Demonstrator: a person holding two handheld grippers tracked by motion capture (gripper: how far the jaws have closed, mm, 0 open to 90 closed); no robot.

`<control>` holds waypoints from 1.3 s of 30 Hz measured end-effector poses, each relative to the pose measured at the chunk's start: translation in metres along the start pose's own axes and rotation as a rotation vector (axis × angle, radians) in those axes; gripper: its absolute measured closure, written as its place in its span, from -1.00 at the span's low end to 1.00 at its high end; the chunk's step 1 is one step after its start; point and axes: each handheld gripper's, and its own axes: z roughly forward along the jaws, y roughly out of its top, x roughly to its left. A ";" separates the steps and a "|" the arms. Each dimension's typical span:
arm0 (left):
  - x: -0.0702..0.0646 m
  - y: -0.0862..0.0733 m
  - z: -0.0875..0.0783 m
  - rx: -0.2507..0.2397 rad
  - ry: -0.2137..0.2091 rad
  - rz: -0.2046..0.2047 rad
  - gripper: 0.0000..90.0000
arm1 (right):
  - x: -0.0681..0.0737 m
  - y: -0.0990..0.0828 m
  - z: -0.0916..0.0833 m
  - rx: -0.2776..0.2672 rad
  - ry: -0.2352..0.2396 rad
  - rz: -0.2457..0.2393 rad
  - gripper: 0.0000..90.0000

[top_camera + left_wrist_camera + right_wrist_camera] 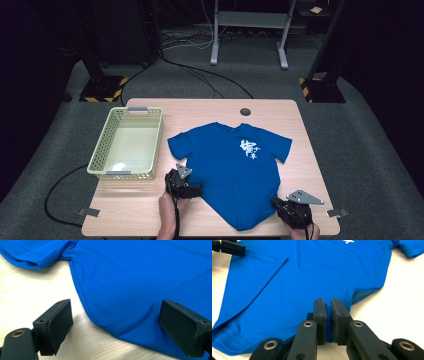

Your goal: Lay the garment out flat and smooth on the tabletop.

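Shirt (235, 172) was laid flat, print up, on the table (150, 205), collar away from the person, just right of the basket (127, 142). Right gripper (278, 204) was clamped shut on the hem corner nearest the person's right; a pinch of blue fabric was seen between the closed jaws in the right gripper view (328, 312). Left gripper (196, 190) was held wide apart, straddling the side seam below the sleeve, nothing gripped yet.

Judgement, step in hand = 2nd grasp before a fold/lift. Left jaws should be lowered so both layers of the edge are taken, then closed w/o dragging the cloth; right grip shouldn't be tugged meanwhile, else wrinkles.

Seam edge between the open jaws (87, 312) was shown close by the left gripper view; basket and whole layout were given by the high view.
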 end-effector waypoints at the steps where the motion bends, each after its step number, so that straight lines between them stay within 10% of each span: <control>1: 0.000 0.000 0.000 0.000 0.000 0.000 -0.75 | 0.000 -0.001 -0.001 0.000 -0.001 0.000 0.84; 14: 0.000 0.000 0.000 0.000 0.000 0.002 -0.74 | 0.000 -0.009 -0.027 0.001 -0.020 0.004 0.76; 23: 0.000 0.000 0.000 0.000 -0.001 0.002 -0.74 | -0.005 -0.003 -0.051 -0.058 -0.040 0.029 0.30; 39: 0.000 0.000 0.000 0.000 -0.001 0.002 -0.74 | -0.050 0.018 0.016 -0.039 -0.136 0.084 -0.65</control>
